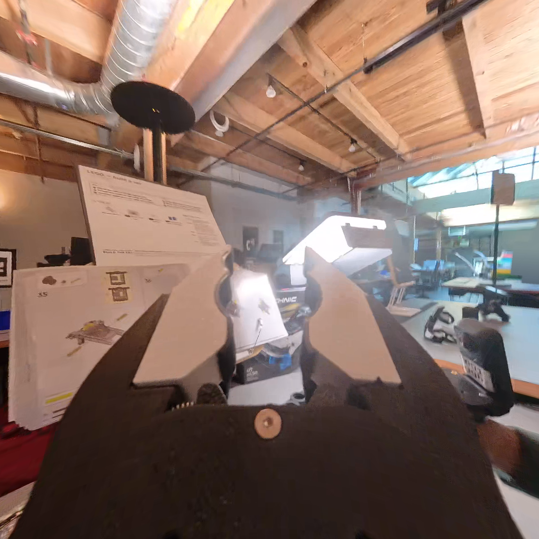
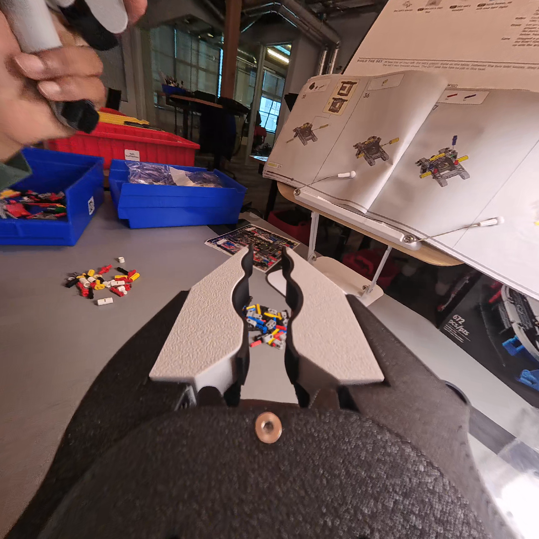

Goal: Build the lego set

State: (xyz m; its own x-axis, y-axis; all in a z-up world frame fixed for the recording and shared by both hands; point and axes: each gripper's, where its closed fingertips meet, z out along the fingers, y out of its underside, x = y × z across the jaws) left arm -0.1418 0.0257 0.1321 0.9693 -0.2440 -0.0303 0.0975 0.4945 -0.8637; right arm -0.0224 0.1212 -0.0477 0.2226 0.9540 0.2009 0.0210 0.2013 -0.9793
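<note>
In the right wrist view my right gripper (image 2: 267,250) hovers low over the grey table (image 2: 58,350), its jaws a narrow gap apart and empty. A pile of small blue, yellow, grey and red Lego pins (image 2: 267,323) lies on the table and shows between its fingers. A second pile of red, yellow, white and black pins (image 2: 102,281) lies to the left. The open instruction booklet (image 2: 379,151) rests on a white stand. In the left wrist view my left gripper (image 1: 268,256) is open and empty, tilted up toward the booklet (image 1: 87,320) and the ceiling.
Two blue bins (image 2: 175,201) and a red bin (image 2: 125,145) stand at the table's back left. A sticker sheet (image 2: 233,236) lies ahead of my right gripper. The black Lego box (image 2: 495,326) is on the right. A hand (image 2: 43,81) holds a handle at the upper left. Tip to tip, the grippers are about 25 centimetres apart.
</note>
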